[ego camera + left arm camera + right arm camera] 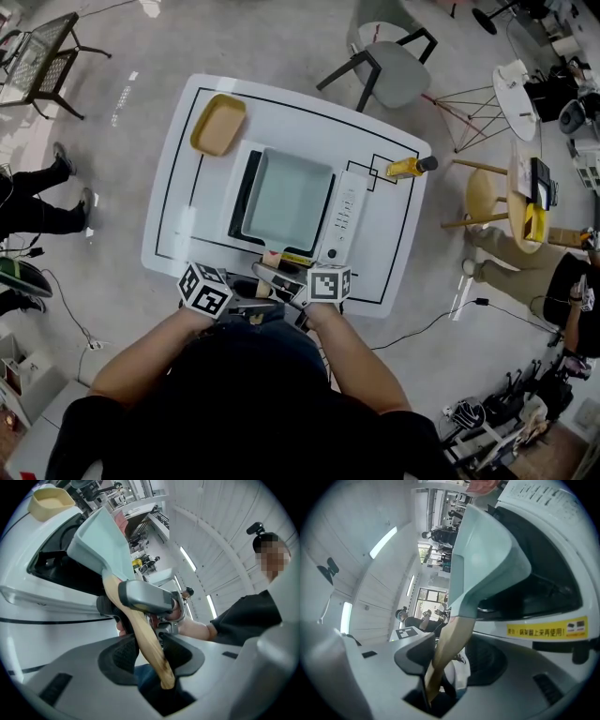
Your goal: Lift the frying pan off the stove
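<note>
L: left gripper point(148, 647) near level, clamped on pan point(286, 195) handle point(140, 632) | R: right gripper point(454, 660) near level, jaws apart, handle between, against one jaw | hands converge at stove point(345, 220)

**Worktop** point(178, 216): white, with rounded corners, ruled with a thin black border line and standing on a pale grey floor point(234, 47).

**Directly on it:**
- **Stove** point(343, 217), at the centre and inside the border line. It has a white casing, a black cooking surface and a strip of controls along its right side.
- **Dish** point(218, 124), shallow and yellow, at the far left corner, well apart from the stove.
- **Bottle** point(409, 168), yellow with a dark cap, apparently lying on its side. It is near the far right edge, over a small black-lined box just beside the stove.
</note>
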`<state>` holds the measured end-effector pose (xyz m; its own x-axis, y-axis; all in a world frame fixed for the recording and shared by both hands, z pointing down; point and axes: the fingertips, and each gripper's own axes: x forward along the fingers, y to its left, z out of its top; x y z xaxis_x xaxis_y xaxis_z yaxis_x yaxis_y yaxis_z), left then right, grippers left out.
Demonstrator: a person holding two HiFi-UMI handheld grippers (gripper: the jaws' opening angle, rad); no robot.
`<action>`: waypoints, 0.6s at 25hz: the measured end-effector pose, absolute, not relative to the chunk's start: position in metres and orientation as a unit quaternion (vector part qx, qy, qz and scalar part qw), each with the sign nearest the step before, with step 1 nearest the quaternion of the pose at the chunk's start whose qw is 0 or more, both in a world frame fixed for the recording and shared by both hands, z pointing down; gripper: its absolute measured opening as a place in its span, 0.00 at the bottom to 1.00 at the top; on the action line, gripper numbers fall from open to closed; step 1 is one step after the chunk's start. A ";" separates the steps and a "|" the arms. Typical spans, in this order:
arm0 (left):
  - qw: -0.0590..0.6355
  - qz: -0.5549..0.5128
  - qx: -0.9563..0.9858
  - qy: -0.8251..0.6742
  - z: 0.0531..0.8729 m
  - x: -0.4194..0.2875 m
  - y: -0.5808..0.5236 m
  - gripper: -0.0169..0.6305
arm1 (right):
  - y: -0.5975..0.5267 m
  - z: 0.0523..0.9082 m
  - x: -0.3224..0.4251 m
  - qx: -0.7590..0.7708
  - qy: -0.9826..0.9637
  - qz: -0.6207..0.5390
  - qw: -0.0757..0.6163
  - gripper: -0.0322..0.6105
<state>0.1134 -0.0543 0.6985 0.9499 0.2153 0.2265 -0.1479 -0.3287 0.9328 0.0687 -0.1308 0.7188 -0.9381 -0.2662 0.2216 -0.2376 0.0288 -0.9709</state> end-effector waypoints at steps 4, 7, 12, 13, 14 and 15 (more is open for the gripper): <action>0.581 0.150 0.799 0.030 0.692 0.113 -0.055 0.28 | -0.130 0.717 0.070 -0.175 0.715 -0.677 0.020 0.36; 0.578 0.150 0.801 0.037 0.686 0.113 -0.055 0.28 | -0.130 0.711 0.069 -0.173 0.713 -0.679 0.029 0.36; 0.580 0.144 0.801 0.044 0.679 0.115 -0.053 0.29 | -0.130 0.706 0.069 -0.172 0.722 -0.669 0.026 0.36; 0.580 0.144 0.801 0.044 0.677 0.116 -0.053 0.29 | -0.130 0.703 0.068 -0.169 0.724 -0.668 0.027 0.36; 0.578 0.144 0.802 0.045 0.676 0.116 -0.053 0.29 | -0.130 0.700 0.067 -0.167 0.726 -0.667 0.028 0.36; 0.577 0.145 0.803 0.046 0.675 0.117 -0.052 0.29 | -0.130 0.698 0.066 -0.165 0.727 -0.666 0.029 0.35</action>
<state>0.1168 -0.0524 0.6751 0.9540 0.2399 0.1796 -0.0937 -0.3303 0.9392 0.0663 -0.1296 0.6983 -0.9437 -0.2786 0.1781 -0.2017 0.0579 -0.9777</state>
